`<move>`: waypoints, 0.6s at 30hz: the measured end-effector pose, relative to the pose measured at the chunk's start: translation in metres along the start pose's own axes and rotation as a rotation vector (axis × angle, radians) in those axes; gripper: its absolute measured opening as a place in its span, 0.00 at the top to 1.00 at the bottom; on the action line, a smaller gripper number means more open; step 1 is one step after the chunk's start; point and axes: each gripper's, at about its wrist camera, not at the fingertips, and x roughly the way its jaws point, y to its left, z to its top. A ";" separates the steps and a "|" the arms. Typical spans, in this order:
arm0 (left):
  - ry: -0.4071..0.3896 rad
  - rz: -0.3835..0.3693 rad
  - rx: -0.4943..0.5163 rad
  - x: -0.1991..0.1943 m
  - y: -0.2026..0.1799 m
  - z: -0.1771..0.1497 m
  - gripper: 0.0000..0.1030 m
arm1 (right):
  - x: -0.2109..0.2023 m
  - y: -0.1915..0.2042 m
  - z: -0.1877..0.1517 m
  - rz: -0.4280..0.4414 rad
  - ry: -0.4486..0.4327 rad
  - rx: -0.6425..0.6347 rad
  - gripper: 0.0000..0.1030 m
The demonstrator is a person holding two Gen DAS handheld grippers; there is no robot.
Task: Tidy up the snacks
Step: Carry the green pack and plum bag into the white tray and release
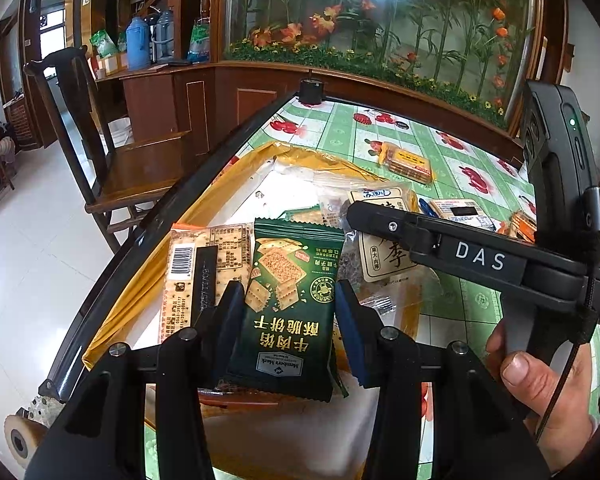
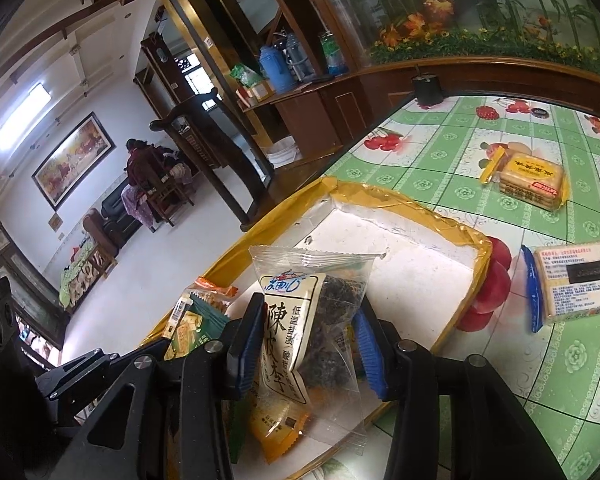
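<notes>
Clamped between the blue pads of the left gripper (image 1: 290,320) was a dark green cracker packet (image 1: 292,304), its printed face toward the lens and upside down, held just above the near end of the yellow-taped tray (image 1: 140,296). Beside that packet, on its left in the left wrist view, a pale cracker pack with a barcode (image 1: 204,268) lay inside the tray against the taped wall.

From the right wrist view, the right gripper (image 2: 306,344) stood over the same tray (image 2: 404,204) with a clear bag of dark dried plums (image 2: 320,320) between its pads; the pads flanked the bag closely, but whether they pressed on it or had let go could not be told. Under that bag, an orange packet (image 2: 276,428) rested on the tray's white floor. The plum bag (image 1: 380,248) showed in the left view too, partly behind the right gripper's black finger. A hand (image 1: 540,392) gripped the right tool's handle at the lower right.

Beyond the tray, on the green tablecloth (image 2: 440,148), 1 yellow biscuit pack (image 2: 532,180) lay well apart from it, and 1 pack with a blue end (image 2: 576,284) lay near its far right corner. A black cup (image 2: 427,89) stood at the table's far edge.
</notes>
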 end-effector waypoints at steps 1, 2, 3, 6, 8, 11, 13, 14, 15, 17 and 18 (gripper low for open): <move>0.002 0.000 -0.001 0.000 0.000 0.000 0.57 | 0.000 -0.001 0.000 0.001 0.002 0.005 0.52; 0.007 -0.002 0.000 0.001 0.000 0.001 0.56 | -0.001 -0.002 -0.001 0.003 0.001 0.009 0.49; 0.010 -0.006 0.001 0.001 0.000 0.000 0.56 | -0.002 -0.003 -0.001 0.003 -0.001 0.012 0.45; 0.009 0.003 0.000 -0.001 -0.002 0.001 0.47 | -0.010 -0.002 -0.001 -0.021 -0.026 0.012 0.16; -0.002 0.015 -0.003 -0.004 -0.002 0.002 0.29 | -0.019 0.000 0.000 -0.024 -0.047 0.006 0.15; -0.020 0.044 0.009 -0.010 -0.004 0.002 0.24 | -0.029 0.002 0.002 -0.032 -0.063 -0.005 0.15; -0.019 0.061 0.011 -0.011 -0.006 0.002 0.24 | -0.036 0.001 0.001 -0.031 -0.072 -0.001 0.15; -0.017 0.065 0.009 -0.011 -0.006 0.002 0.24 | -0.041 0.000 0.000 -0.030 -0.076 0.005 0.15; -0.014 0.070 0.007 -0.010 -0.006 0.002 0.24 | -0.044 -0.001 -0.001 -0.032 -0.080 0.008 0.15; -0.005 0.077 0.000 -0.009 -0.005 0.002 0.23 | -0.050 -0.003 -0.003 -0.039 -0.083 0.014 0.15; 0.004 0.074 -0.006 -0.008 -0.005 0.002 0.20 | -0.055 -0.005 -0.004 -0.040 -0.085 0.019 0.15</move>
